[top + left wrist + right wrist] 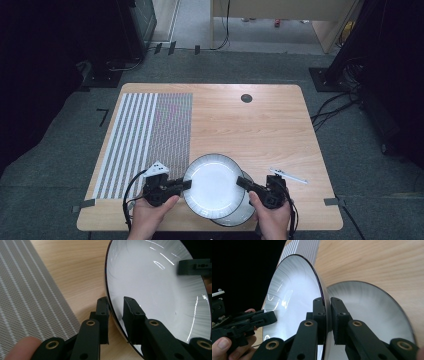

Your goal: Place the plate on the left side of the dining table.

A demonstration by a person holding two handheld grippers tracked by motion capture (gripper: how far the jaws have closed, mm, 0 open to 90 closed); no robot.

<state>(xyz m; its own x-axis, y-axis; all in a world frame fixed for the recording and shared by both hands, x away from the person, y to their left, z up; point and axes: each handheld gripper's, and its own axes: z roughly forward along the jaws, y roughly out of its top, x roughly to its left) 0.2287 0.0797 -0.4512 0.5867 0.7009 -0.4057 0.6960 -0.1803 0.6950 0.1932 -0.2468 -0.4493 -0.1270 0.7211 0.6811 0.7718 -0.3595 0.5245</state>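
A white plate with a dark rim (214, 182) is held off the table near its front edge, tilted, over a second white plate (246, 213) that lies flat beneath it. My left gripper (188, 184) is shut on the upper plate's left rim. In the left gripper view the rim (111, 311) runs between my jaws (116, 312). My right gripper (239, 182) is shut on the opposite rim. The right gripper view shows its jaws (326, 307) pinching the upper plate (292, 302), with the lower plate (367, 310) behind.
A striped grey and white placemat (145, 140) covers the left part of the wooden table (260, 130). A thin white utensil (288, 175) lies to the right of the plates. A black round grommet (246, 98) sits near the far edge.
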